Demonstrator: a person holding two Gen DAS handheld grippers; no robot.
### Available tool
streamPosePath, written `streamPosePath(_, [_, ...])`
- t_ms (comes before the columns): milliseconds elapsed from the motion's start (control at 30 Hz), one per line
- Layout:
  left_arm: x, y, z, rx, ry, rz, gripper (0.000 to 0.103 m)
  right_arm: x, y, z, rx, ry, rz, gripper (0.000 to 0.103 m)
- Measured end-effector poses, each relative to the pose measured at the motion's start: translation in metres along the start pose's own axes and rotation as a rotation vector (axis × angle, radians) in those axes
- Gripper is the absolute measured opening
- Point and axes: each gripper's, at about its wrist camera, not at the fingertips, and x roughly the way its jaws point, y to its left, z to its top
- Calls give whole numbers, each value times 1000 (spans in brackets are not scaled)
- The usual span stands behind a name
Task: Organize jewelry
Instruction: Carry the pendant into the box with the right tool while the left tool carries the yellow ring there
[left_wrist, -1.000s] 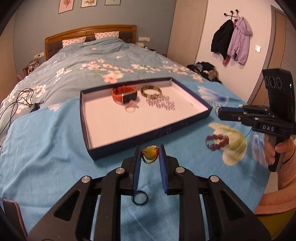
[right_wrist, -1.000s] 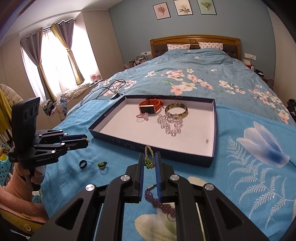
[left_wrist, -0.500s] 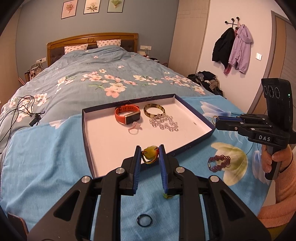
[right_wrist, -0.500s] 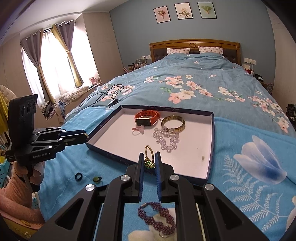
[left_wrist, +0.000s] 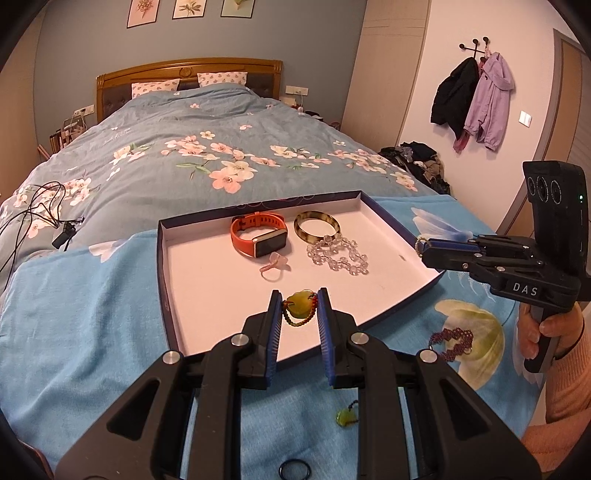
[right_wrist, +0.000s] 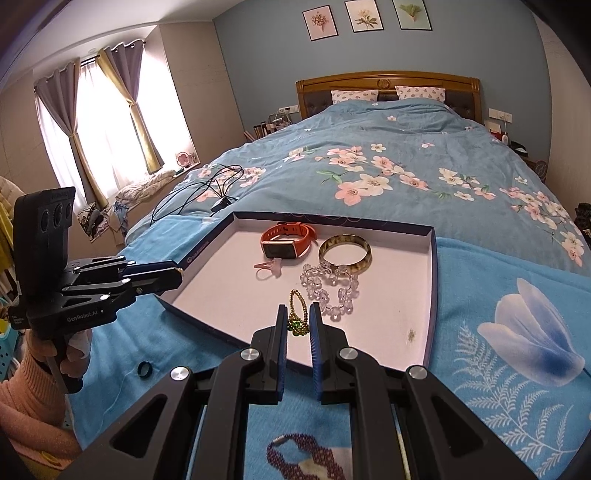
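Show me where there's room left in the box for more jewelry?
The tray floor is bare along its left wall and near edge, and again right of the clear bead strand. The far middle is crowded: orange watch, bangle, pink ring and beads sit close together.

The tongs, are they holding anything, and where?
Left tongs pinch a green pendant by its sides. Right tongs pinch a gold chain near its green charm.

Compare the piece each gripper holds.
The left gripper pinches a yellow-green stone pendant on a dark red bead loop; the right gripper pinches a gold bead chain with a green charm. The pendant is broad, the chain slender. Both hang above the tray.
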Motion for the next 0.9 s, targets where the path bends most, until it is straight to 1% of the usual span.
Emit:
streamPosePath(600, [36, 4, 13, -29, 48, 2, 19, 46, -8, 12, 10, 78, 9, 10])
streamPosePath(900, [52, 5, 17, -32, 72, 16, 19, 54, -10, 11, 16, 98, 2, 10])
